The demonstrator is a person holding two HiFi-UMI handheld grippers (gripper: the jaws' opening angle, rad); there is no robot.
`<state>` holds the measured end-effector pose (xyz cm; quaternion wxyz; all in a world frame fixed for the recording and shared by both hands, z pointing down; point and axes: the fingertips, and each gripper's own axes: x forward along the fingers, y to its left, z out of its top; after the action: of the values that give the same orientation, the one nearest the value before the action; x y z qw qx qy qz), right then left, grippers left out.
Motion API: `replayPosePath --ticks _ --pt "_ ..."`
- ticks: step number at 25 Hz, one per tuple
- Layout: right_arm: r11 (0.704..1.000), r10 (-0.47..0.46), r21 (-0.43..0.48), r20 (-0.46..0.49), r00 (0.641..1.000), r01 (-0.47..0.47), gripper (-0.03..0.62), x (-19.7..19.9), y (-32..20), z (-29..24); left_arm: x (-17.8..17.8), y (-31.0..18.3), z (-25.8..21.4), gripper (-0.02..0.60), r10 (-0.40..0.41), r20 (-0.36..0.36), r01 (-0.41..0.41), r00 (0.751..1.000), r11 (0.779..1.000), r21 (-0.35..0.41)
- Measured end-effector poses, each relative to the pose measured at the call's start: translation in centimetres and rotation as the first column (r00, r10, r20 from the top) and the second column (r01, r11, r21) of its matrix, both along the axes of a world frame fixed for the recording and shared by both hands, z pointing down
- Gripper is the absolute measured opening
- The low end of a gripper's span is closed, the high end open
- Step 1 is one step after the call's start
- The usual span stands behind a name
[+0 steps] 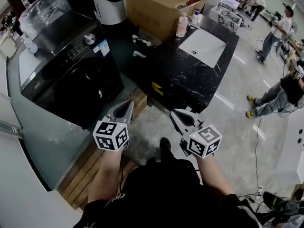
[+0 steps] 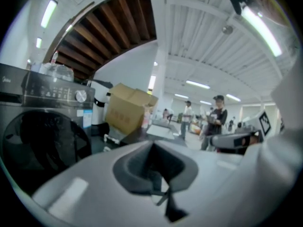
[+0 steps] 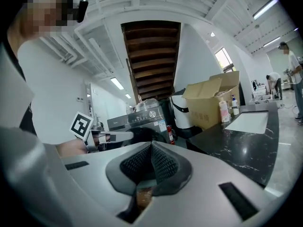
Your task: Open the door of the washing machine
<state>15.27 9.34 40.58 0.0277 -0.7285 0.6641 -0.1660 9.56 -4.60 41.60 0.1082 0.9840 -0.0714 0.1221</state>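
Observation:
The black front-loading washing machine [image 1: 71,65] stands at the upper left, its round dark door [image 1: 88,87] closed. Both grippers hang apart from it, over the floor in front. My left gripper [image 1: 124,108] is shut and empty, its tips a short way off the machine's lower right corner. My right gripper [image 1: 182,117] is also shut and empty, further right near the black counter. In the left gripper view the door [image 2: 42,143] fills the left side beyond the shut jaws. The right gripper view shows the machine [image 3: 142,119] ahead, past my left gripper [image 3: 113,136].
A black marble counter [image 1: 190,75] with a white sink [image 1: 202,46] stands right of the machine. A cardboard box [image 1: 161,6] and a white bin [image 1: 109,4] sit behind. A wooden platform [image 1: 90,167] lies under the machine. People [image 1: 280,30] stand at the far right.

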Motion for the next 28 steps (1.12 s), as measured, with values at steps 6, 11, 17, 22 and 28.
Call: replayPosePath --ticks 6,11,17,22,28 --pt "0.995 -0.101 0.01 -0.029 0.994 0.102 -0.006 3.8 -3.8 -1.2 3.1 -2.7 -1.4 0.008 -0.075 -0.026 0.075 0.997 0.997 0.012" --pt "0.976 -0.219 0.003 -0.034 0.975 0.219 -0.006 6.1 -6.8 -1.2 4.9 -4.9 -2.4 0.008 -0.161 -0.043 0.163 0.986 0.986 0.026" --pt "0.931 -0.364 0.005 -0.023 0.931 0.364 -0.006 7.2 -9.7 -1.1 5.5 -6.9 -2.7 0.008 -0.267 -0.023 0.268 0.963 0.963 0.037" --pt "0.896 -0.443 0.008 -0.02 0.896 0.444 -0.005 7.3 -11.9 -1.1 4.7 -8.8 -2.8 0.008 -0.347 -0.016 0.348 0.938 0.937 0.035" --pt "0.851 -0.524 -0.037 -0.12 0.843 0.523 0.036 5.8 -16.5 -1.1 3.4 -12.1 -3.2 0.008 -0.4 -0.017 0.401 0.916 0.915 0.048"
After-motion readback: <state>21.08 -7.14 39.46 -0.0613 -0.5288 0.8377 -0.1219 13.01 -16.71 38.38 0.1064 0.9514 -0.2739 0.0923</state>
